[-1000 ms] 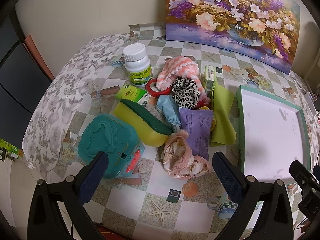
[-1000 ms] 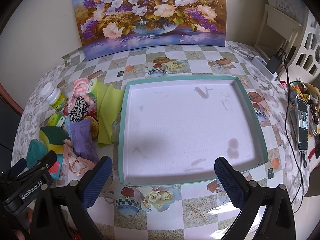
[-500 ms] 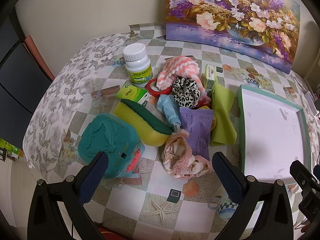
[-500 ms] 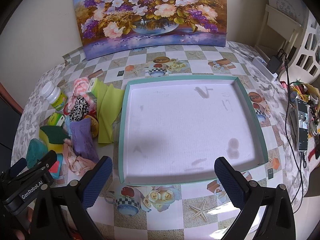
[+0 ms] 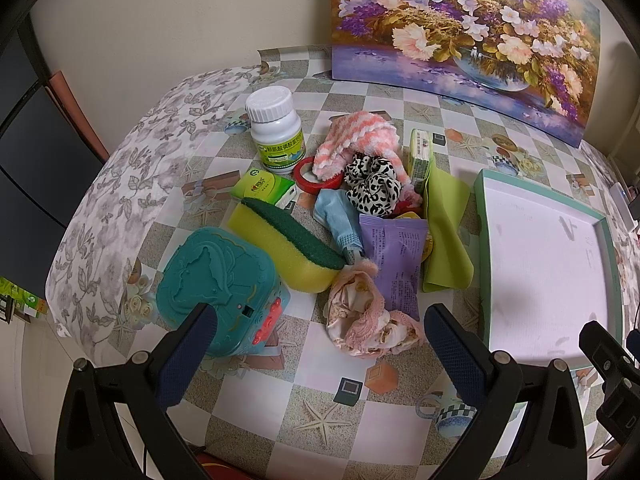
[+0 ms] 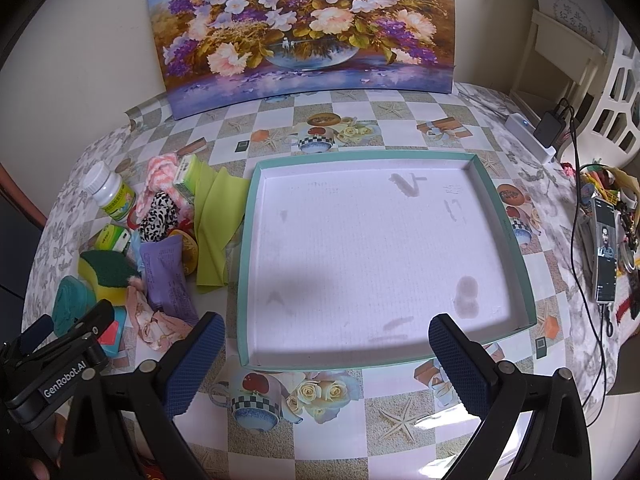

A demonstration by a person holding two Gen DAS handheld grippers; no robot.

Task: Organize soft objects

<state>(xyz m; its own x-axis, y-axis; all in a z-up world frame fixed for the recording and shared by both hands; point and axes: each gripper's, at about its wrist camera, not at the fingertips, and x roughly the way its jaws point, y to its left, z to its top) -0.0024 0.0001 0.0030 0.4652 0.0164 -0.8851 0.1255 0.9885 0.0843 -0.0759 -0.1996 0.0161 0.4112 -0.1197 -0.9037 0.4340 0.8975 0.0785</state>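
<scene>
The left gripper (image 5: 316,354) is wide apart and holds nothing; the right gripper (image 6: 326,364) also stands apart, low in its frame before the empty tray (image 6: 516,248). The pink floral cloth (image 5: 370,314) lies crumpled on the worktop (image 5: 280,404), lower centre of the left view, touching the purple packet (image 5: 396,258). It looks light and limp; I would pinch a raised fold, not an edge.

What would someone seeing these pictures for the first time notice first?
Probably the big flower painting leaning against the wall at the back of the table. Next, the wide empty teal-rimmed tray in front of the open right gripper, and the colourful heap beside it: yellow-green sponge, leopard scrunchie, pink floral cloth.
</scene>
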